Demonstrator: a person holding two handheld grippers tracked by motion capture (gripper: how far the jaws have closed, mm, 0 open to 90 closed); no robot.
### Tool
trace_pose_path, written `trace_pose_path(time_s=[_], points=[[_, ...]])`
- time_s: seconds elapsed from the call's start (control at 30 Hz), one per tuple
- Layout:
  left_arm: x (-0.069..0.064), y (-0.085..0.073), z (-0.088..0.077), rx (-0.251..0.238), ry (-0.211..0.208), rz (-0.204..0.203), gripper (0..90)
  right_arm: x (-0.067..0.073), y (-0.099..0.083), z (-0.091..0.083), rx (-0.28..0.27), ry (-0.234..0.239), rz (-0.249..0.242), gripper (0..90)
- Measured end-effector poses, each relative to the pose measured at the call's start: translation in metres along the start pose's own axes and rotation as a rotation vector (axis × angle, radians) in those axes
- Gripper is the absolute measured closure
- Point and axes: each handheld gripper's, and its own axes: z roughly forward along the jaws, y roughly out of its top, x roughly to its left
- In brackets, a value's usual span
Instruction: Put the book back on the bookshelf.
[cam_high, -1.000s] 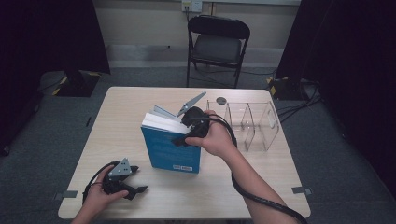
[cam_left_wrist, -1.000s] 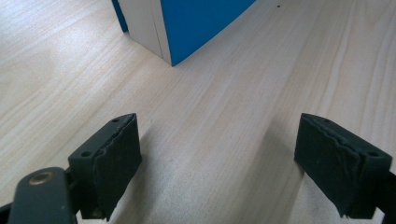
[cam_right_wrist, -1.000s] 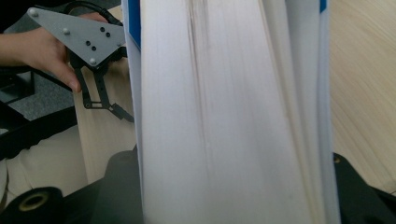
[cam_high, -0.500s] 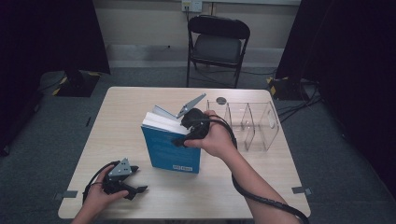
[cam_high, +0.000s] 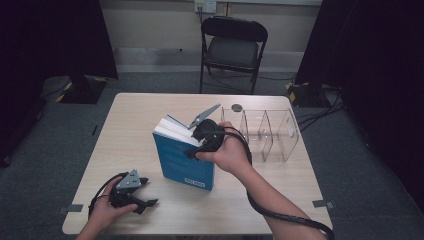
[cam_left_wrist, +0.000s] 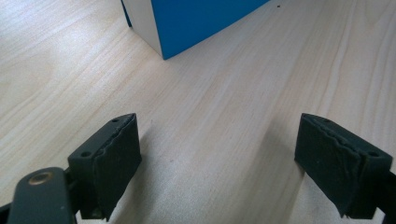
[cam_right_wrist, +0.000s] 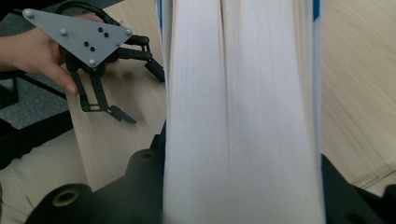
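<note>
The blue book (cam_high: 182, 160) is standing upright near the table's (cam_high: 135, 115) middle, just as half a second earlier, its page edges (cam_right_wrist: 243, 116) facing the right gripper (cam_high: 200, 145). That gripper's jaws have just been closing on the book's top and are now pressing both covers. The left gripper (cam_high: 137, 195) is resting at the near left corner, jaws wide apart and holding nothing. A clear divider rack (cam_high: 270, 132) is standing just right of the book.

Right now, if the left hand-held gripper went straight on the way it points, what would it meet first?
Probably the blue book. In its own view the left hand-held gripper stands open over bare table, and the book's lower corner lies ahead, slightly left of centre. Depth is hard to judge, so it might slide past on the right.
</note>
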Motion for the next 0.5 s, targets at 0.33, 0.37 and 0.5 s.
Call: trace_pose_path(time_s=[0.33,0.37,0.5], points=[[0.000,0.000,0.000,0.000,0.001,0.003,13.7,0.005,-0.010,-0.011,-0.001,-0.033,0.033,61.6],[0.000,0.000,0.001,-0.005,0.004,0.001,13.7,0.004,-0.013,-0.014,0.000,-0.030,0.049,61.5],[0.000,0.000,0.001,-0.004,0.004,0.001,13.7,0.008,-0.023,-0.019,-0.012,-0.043,0.055,61.1]])
